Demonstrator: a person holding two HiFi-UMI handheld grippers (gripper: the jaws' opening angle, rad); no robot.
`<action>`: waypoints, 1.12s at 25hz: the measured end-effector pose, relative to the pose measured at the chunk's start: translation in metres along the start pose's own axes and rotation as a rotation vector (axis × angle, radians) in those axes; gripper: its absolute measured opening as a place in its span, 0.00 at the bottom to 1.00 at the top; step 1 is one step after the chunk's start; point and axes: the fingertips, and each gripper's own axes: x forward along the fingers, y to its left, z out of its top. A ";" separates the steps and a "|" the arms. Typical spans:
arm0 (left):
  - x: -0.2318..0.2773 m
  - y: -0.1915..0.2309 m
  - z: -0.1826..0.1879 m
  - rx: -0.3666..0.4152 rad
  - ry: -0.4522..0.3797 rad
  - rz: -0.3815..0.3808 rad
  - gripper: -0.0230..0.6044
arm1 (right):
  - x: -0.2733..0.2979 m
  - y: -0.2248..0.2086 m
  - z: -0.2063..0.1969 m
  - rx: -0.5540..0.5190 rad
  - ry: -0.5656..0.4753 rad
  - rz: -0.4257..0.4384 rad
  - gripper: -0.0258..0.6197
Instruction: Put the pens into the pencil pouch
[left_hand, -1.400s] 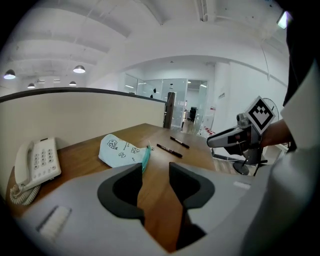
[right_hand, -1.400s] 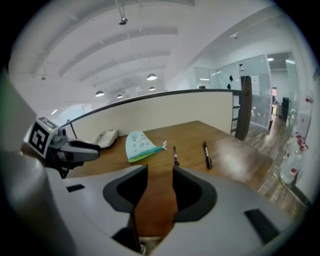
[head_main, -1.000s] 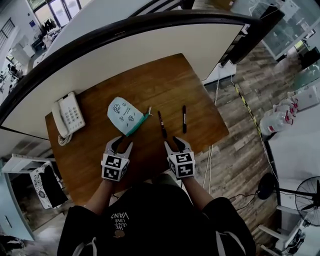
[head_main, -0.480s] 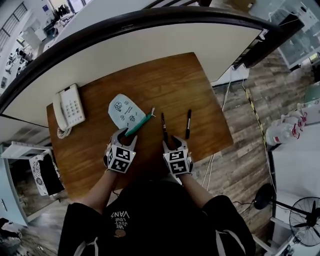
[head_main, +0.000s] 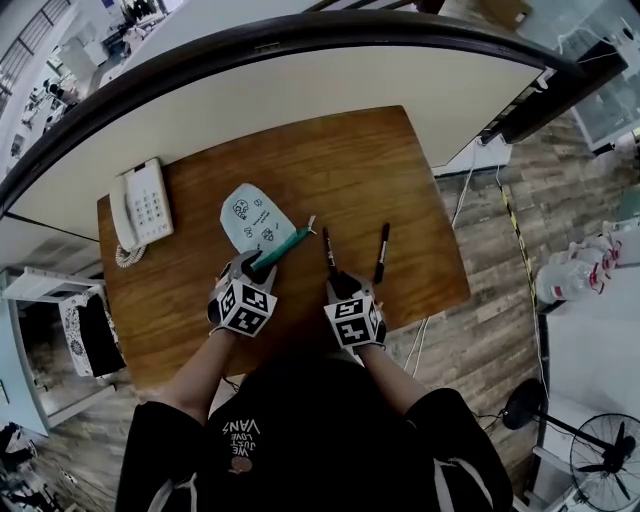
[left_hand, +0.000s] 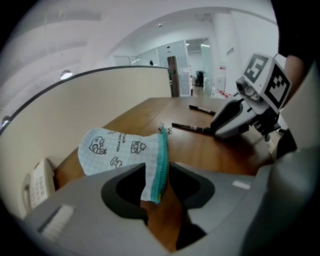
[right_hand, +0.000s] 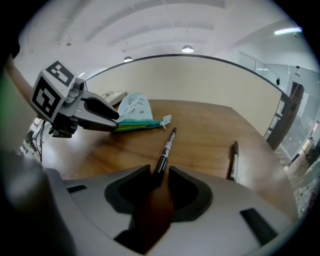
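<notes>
A pale blue pencil pouch with a teal zipper edge lies on the wooden desk. My left gripper is low at its near corner. In the left gripper view the zipper corner sits between the jaws of the left gripper, which stand apart. Two black pens lie to the right: the near pen and the far pen. My right gripper is at the near pen's end. Its jaws are closing with the pen between them, and the pads do not press on it.
A white desk telephone sits at the desk's left end. A curved cream partition runs behind the desk. The desk's right edge drops to a wood floor with cables.
Both grippers have moved forward and down. The left one now straddles the pouch's zipper corner and the right one the near pen's end.
</notes>
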 end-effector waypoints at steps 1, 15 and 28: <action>0.001 0.002 -0.001 0.002 0.005 0.002 0.28 | 0.000 0.001 0.000 -0.005 0.000 0.003 0.23; -0.006 0.009 0.014 -0.062 -0.071 0.004 0.10 | -0.012 0.004 0.006 0.030 -0.046 0.025 0.15; -0.033 0.008 0.069 -0.108 -0.272 -0.046 0.09 | -0.041 0.036 0.031 0.022 -0.115 0.132 0.15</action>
